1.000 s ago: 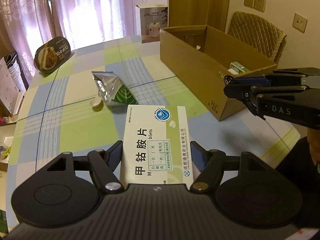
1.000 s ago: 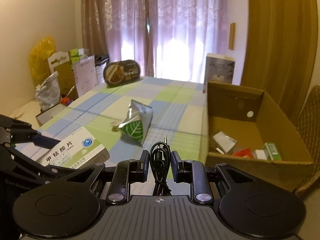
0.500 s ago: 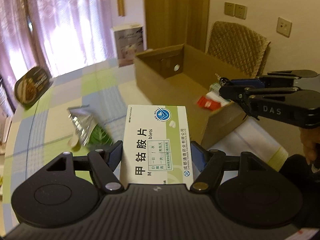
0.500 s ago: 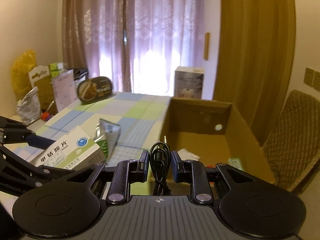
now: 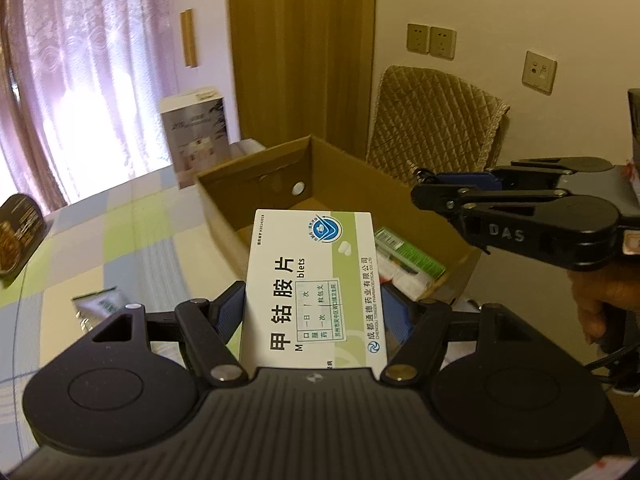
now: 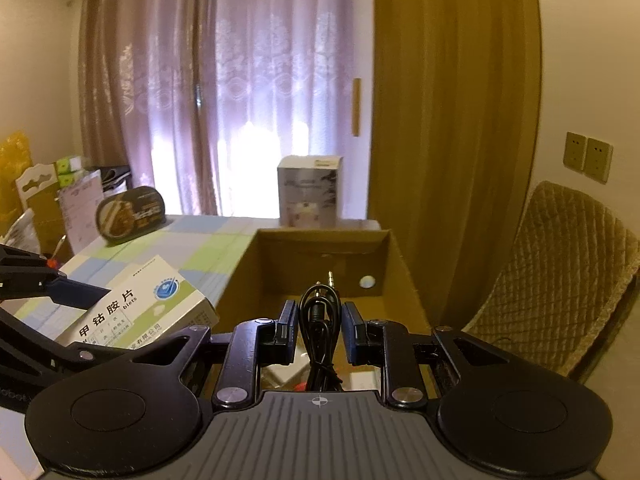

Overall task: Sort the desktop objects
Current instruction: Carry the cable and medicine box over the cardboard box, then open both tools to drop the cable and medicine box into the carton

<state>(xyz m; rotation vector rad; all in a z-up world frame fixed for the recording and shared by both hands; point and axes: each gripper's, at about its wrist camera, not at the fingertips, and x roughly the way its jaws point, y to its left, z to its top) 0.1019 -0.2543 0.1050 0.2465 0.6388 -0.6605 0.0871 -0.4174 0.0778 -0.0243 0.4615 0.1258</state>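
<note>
the left gripper (image 5: 314, 308) is clamped on a white and green pill box (image 5: 314, 280), one blue pad against each long side, the box lifted off the desk (image 5: 132, 232) with its far end out over the near corner of the carton (image 5: 264, 184). beside it the right gripper (image 6: 320, 326) is closed on a coiled black cable (image 6: 320, 312), whose plug tips stick up past the pads; it hangs above the open carton too. in the left view a hand (image 5: 600, 300) shows under the right gripper's black frame.

down in the carton, past the pill box, lie a green box (image 5: 412, 258) and some white packets (image 5: 404, 280), close together near the near wall. the carton's far wall has a round hole.

left of the carton, on the checked desk, a silver and green pouch (image 5: 100, 304) lies flat, well apart from the carton. further back a dark oval tin (image 6: 130, 214) stands on edge at the desk's far left side. a tall white carton (image 6: 310, 190) stands just behind the brown one. a quilted chair (image 6: 560, 272) sits to the right, beyond the desk, and purple curtains (image 6: 240, 80) cover the bright window at the back.
</note>
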